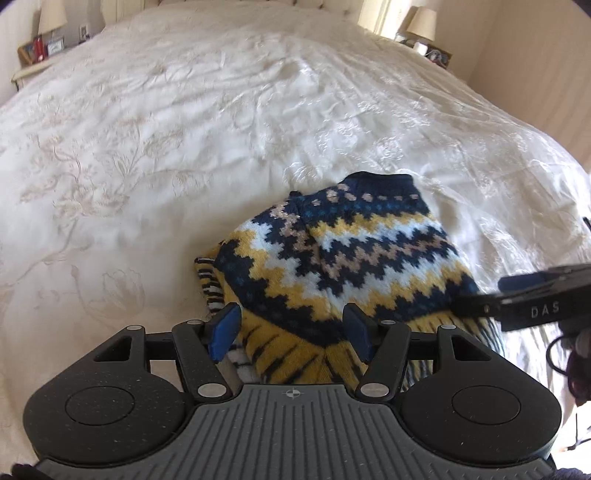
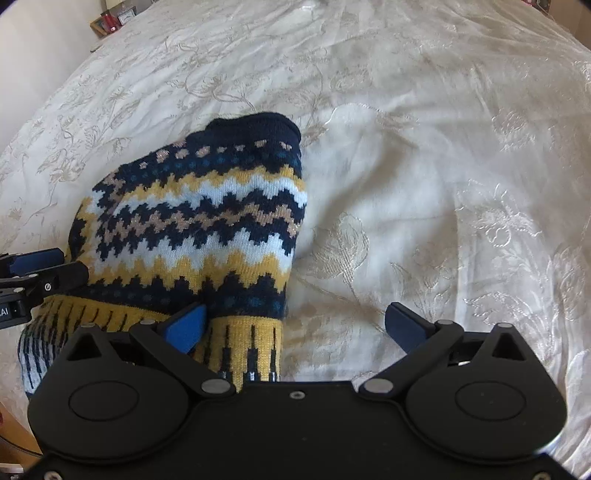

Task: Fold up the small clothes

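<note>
A small knitted sweater (image 1: 343, 254) with navy, yellow, white and tan zigzags lies folded on the white bedspread (image 1: 184, 129). My left gripper (image 1: 291, 332) is open, its blue-padded fingers astride the sweater's yellow hem at the near edge. In the right wrist view the sweater (image 2: 199, 221) lies at left of centre. My right gripper (image 2: 295, 326) is open, with its left finger (image 2: 184, 326) over the sweater's hem and its right finger over bare bedspread (image 2: 443, 184). The right gripper also shows in the left wrist view (image 1: 532, 302) at the sweater's right edge, and the left gripper in the right wrist view (image 2: 33, 269).
The bed is wide, with an embroidered cream cover. Bedside tables with lamps (image 1: 51, 18) (image 1: 421, 24) and small framed items stand at the far corners. A wall (image 1: 535, 74) runs along the right side of the bed.
</note>
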Demonstrator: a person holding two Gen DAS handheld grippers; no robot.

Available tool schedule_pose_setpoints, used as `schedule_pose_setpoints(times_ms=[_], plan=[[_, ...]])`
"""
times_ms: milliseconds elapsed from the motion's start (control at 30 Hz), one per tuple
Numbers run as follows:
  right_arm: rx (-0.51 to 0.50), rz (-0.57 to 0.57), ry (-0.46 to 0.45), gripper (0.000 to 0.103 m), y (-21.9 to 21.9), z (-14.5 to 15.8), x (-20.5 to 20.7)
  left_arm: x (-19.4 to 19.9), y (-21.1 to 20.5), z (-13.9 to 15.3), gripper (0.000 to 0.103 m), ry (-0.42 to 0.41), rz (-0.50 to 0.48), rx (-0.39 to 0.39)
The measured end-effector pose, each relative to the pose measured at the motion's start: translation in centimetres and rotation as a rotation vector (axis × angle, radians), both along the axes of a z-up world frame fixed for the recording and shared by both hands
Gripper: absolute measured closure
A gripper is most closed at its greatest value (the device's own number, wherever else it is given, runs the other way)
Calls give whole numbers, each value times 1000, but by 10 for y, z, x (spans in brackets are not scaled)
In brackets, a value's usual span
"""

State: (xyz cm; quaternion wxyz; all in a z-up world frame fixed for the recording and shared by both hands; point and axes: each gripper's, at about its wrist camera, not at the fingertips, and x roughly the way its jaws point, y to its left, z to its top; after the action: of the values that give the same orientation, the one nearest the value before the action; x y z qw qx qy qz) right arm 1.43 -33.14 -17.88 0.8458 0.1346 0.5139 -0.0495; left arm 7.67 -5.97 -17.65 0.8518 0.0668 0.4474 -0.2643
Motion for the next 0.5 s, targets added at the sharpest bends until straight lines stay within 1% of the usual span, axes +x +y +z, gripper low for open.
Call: schedule_pose_setpoints(times_ms=[67,133,267,400,500], plan=[[-3,8,-33,2,6,9,-10,-11,0,-3,44,-7,-21,41],[-6,30,-51,2,13,11,-21,-20,2,-10,43,-1,-15,73],[-12,63,-32,2,23,2,-39,-30,12,-15,37,9,65,84],[4,59,-52,2,19,3,-52,-43,17,-7,37,-16,120,106],[-7,74,-81,1,20,14,-66,-55,20,-4,37,-16,150,125]])
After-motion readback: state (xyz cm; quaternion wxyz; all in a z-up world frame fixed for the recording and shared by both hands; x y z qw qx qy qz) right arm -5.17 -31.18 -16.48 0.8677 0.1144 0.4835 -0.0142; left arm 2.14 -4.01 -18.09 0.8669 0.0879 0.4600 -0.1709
